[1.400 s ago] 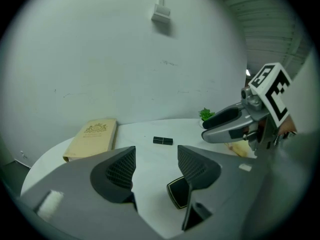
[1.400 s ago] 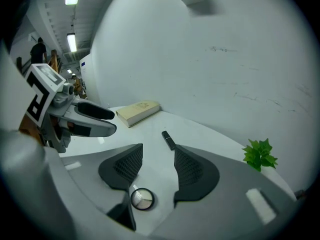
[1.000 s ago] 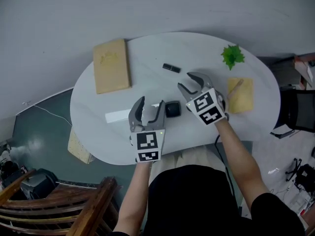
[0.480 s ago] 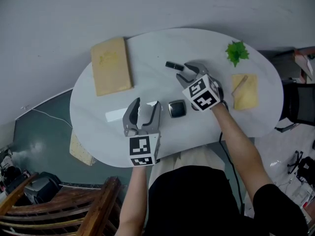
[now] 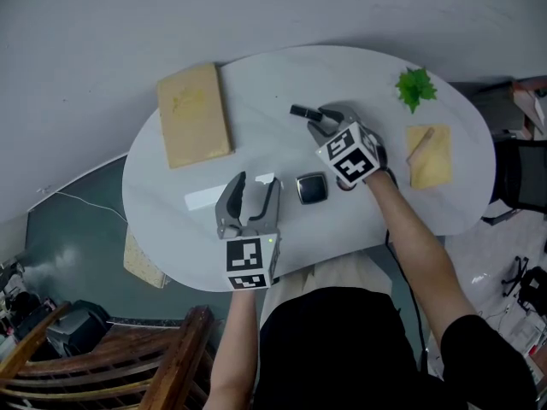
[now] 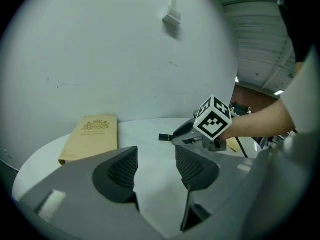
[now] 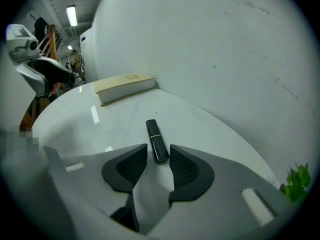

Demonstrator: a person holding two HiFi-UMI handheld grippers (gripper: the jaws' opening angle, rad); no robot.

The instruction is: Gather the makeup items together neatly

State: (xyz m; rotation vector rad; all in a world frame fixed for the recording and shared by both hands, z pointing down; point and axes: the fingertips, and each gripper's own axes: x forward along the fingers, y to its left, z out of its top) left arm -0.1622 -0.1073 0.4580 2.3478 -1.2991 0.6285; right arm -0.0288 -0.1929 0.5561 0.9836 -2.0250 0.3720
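Toward the far side of the table point(image 5: 256, 84), the right claw point(image 5: 318, 120) has just been closing with only the near tip of the lipstick point(image 5: 301, 111) between its jaws, not yet pinching it. I judge that a grip this close to the end could let the smooth tube pivot, squirt out or roll away, while the left claw point(image 5: 255, 190) stands apart and empty nearer the person. Slim, glossy and black with a thin pale band, the lipstick lies flat, apart from the compact point(image 5: 311, 188).
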